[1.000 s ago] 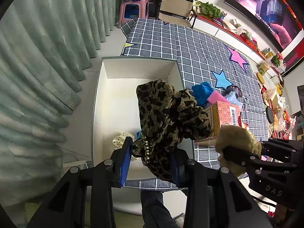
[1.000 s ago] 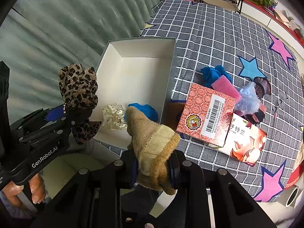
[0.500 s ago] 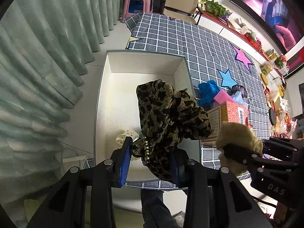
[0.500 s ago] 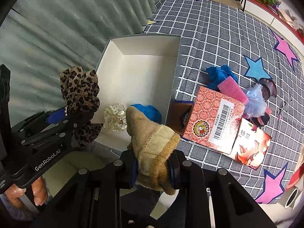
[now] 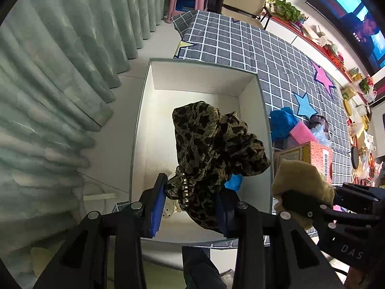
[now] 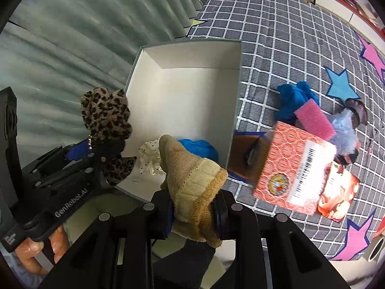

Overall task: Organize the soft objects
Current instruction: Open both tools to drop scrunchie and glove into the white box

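grey checked rug [image 6: 276, 36] with stars, white box [image 6: 237, 96], red carton [image 6: 293, 163], blue cloth [image 6: 292, 98], pink sponge [image 6: 314, 119]

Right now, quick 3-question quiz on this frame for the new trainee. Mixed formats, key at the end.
1. True or false: the left gripper is shut on the leopard-print scrunchie.
2. Multiple choice: what does the right gripper hold? A) a pink sponge B) a tan knit sock C) a blue cloth
3. Fill in: two soft items already lie in the white box, a cream polka-dot scrunchie and a ____ cloth.

Key: 1 true; 2 B; 3 blue.
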A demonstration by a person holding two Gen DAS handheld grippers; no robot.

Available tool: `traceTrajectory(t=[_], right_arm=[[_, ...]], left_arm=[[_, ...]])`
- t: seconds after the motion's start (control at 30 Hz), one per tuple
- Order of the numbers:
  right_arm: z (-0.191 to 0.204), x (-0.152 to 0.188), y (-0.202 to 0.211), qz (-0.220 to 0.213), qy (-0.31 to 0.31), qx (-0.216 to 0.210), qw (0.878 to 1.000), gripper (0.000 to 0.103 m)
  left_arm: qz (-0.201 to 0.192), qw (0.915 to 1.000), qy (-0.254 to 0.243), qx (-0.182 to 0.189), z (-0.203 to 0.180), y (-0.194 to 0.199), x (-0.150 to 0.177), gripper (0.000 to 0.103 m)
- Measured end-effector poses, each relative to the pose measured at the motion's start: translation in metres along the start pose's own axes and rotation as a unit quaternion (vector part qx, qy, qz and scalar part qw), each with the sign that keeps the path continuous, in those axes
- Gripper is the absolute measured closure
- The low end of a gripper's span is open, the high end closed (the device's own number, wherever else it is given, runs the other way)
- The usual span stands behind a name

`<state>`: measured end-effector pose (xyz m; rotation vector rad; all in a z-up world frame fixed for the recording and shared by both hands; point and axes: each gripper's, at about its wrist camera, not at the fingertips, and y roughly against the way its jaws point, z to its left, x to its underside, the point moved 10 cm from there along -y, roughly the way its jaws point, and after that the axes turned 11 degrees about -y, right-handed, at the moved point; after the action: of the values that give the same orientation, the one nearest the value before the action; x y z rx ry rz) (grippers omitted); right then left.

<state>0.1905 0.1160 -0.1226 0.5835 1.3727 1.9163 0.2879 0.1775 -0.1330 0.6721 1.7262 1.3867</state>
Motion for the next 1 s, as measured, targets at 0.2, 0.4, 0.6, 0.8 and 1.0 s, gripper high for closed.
traceTrajectory(t=[0.2,0.4,0.6,0.8,1.0], right_arm=[[0.006,-0.016,-0.007,0.003,0.002,-0.003,1.000,0.077],[0.015,-0.029,-0.016,0.006,0.015,0.004,1.000,0.077],[0.018,-0.033,-0.020,0.012,0.030,0.015,0.999,0.064],[0.016,-0.038,-0.013,0.007,0.032,0.004,0.999,0.021],[0.006,-0.046,0.002,-0.017,0.001,-0.011,1.000,0.001]], left_arm=[[0.012,0.9999,0.006,-0.006,0.004,-0.011,-0.002,0.061],[0.021,0.9996,0.016,-0.009,0.007,-0.021,-0.003,0.057],[0.039,0.9989,0.015,-0.019,0.009,-0.027,0.000,0.029],[0.028,0.9990,0.028,-0.023,0.011,-0.023,-0.004,0.015],[-0.009,0.9974,0.063,0.033,0.008,-0.017,-0.014,0.000]])
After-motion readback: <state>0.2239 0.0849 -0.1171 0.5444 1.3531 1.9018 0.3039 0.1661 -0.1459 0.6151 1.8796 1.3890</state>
